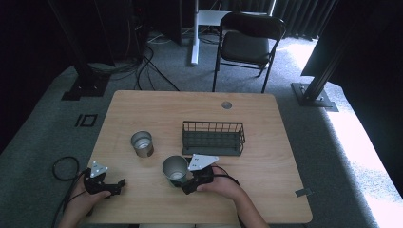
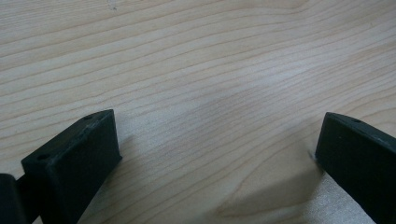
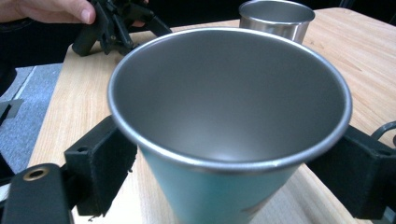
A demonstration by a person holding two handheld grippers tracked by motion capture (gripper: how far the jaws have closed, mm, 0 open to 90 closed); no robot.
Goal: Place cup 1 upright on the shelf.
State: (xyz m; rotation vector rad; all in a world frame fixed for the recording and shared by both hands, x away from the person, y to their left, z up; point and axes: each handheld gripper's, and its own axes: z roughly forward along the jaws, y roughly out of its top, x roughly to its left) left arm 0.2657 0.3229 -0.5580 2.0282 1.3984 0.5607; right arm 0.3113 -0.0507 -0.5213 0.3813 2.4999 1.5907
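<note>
A steel cup [image 1: 175, 168] with a teal outside stands near the table's front middle. My right gripper [image 1: 180, 179] is shut on it, one black jaw pressed against each side, as the right gripper view shows around the cup [image 3: 229, 93]. A second steel cup [image 1: 142, 143] stands upright to the left and farther back, apart from the first; it also appears as the far cup [image 3: 276, 16]. My left gripper [image 1: 118, 186] hovers low over the front left of the table. Its jaws stand wide apart over bare wood, with nothing between them [image 2: 210, 154].
A dark wire basket [image 1: 213, 137] sits at the table's middle, just behind the held cup. A round cable hole [image 1: 226, 105] is near the far edge. A black chair [image 1: 249, 40] stands beyond the table. Cables lie on the floor at the left.
</note>
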